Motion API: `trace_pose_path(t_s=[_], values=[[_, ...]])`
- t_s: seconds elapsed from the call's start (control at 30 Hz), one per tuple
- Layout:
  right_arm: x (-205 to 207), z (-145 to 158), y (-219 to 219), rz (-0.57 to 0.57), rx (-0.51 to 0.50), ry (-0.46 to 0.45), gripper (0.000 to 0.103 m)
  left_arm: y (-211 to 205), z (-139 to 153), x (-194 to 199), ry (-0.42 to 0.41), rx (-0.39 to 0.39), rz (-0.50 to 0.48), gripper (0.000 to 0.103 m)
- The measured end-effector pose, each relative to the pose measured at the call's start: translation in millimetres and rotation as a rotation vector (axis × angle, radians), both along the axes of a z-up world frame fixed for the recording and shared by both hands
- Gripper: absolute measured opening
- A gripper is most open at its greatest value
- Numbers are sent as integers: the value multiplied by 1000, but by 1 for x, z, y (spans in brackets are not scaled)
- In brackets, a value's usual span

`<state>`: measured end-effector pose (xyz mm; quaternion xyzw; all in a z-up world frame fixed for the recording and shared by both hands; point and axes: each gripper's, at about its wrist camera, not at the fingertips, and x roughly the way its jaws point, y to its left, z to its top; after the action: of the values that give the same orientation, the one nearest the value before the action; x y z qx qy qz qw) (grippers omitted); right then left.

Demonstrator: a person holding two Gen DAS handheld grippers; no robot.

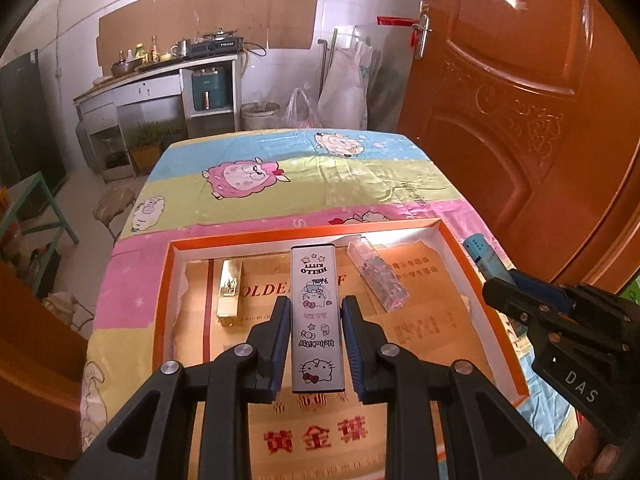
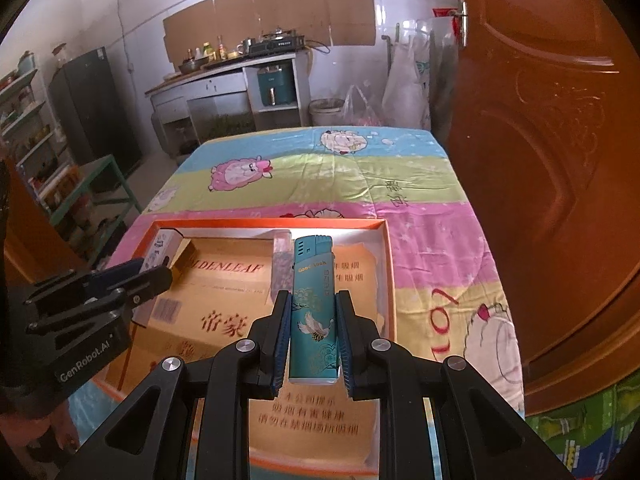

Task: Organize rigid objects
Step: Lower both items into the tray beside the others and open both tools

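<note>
My left gripper [image 1: 316, 346] is shut on a white Hello Kitty lighter [image 1: 317, 316], held lengthwise over the orange-rimmed box [image 1: 160, 292]. In the box lie a gold lighter [image 1: 230, 292] at the left and a clear glittery lighter [image 1: 378, 276] at the right. In the right wrist view my right gripper [image 2: 313, 344] is shut on a teal lighter with a crane print [image 2: 313, 312], above the same orange-rimmed box [image 2: 390, 280]. The clear lighter [image 2: 281, 264] lies just left of it. Each gripper shows at the edge of the other's view: the right gripper [image 1: 560, 320] and the left gripper [image 2: 100, 292].
The box rests on a table under a cartoon sheep cloth [image 1: 300, 176]. A brown wooden door [image 1: 520, 120] stands close on the right. Beyond the table's far edge are a kitchen counter [image 1: 160, 76], a bucket and plastic bags. A green stool [image 1: 36, 208] stands at the left.
</note>
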<state>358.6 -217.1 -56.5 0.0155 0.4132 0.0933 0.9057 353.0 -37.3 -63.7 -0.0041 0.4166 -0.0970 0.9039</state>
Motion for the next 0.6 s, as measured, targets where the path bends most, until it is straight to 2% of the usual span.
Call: trace_pose_path(t_s=[0.6], values=[[67,-41,1,7,17,96,22,-7,-39,57,98,10,1,26]])
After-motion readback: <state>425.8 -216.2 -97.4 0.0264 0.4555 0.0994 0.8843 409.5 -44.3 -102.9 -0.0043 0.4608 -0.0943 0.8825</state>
